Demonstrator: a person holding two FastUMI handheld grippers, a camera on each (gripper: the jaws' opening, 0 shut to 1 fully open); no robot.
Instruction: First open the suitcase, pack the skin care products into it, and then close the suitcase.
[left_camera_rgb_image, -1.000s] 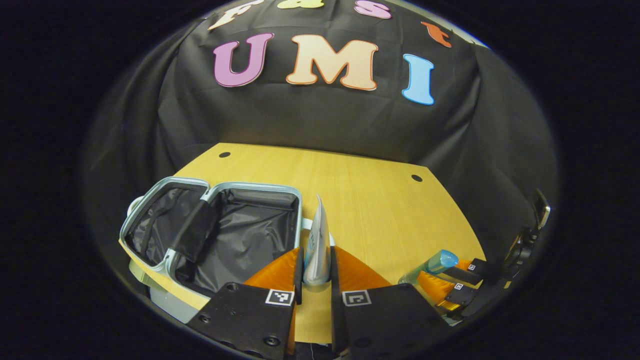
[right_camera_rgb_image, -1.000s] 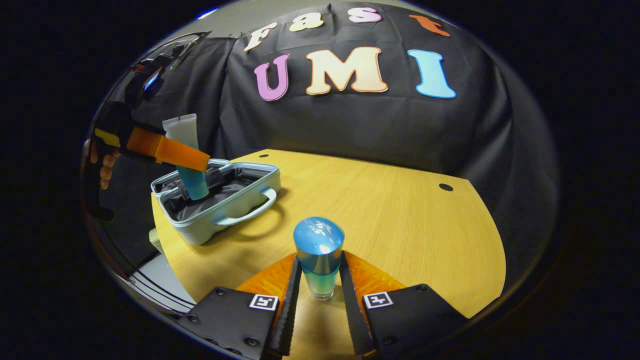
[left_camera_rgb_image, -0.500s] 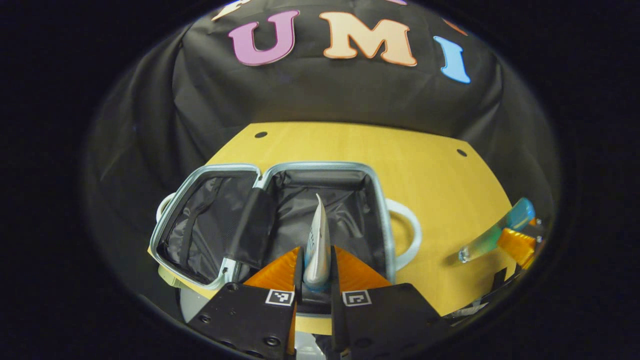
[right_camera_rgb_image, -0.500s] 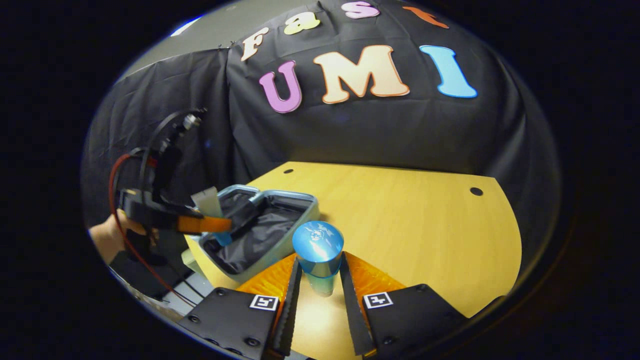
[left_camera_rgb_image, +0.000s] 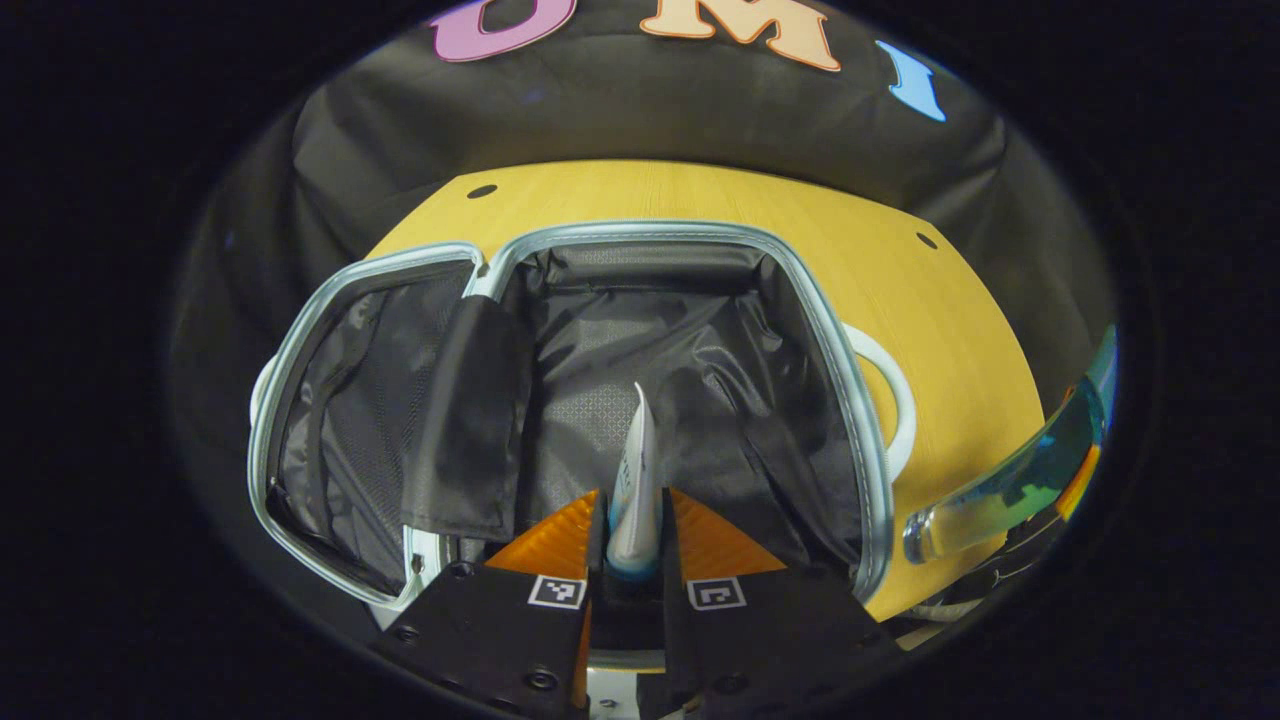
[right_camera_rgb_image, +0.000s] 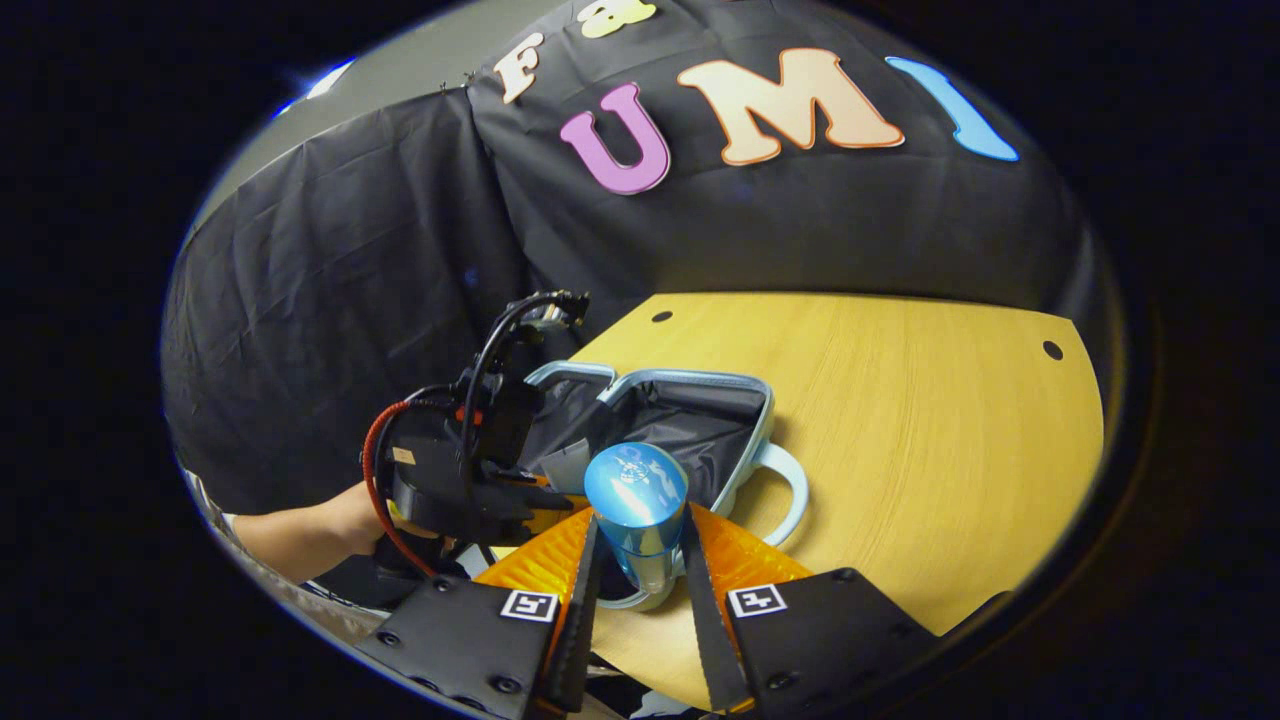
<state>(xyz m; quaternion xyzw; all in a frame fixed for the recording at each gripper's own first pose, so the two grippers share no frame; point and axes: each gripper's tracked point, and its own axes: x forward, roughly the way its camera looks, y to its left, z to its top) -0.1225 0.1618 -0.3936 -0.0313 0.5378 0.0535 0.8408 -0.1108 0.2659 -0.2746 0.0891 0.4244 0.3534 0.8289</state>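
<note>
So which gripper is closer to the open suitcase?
Left. The left gripper, holding the tube, is right over the suitcase lining. The right gripper, holding the blue-capped bottle, hangs near its handle side.

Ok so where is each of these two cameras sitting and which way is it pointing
Left gripper view: rides the left gripper, facing down into the open suitcase; its fingers pinch a tube.
Right gripper view: rides the right gripper, facing across the table toward the suitcase; its fingers clamp a blue-capped bottle. A hand holds the left gripper there.
Shared: suitcase, bottle, table.
</note>
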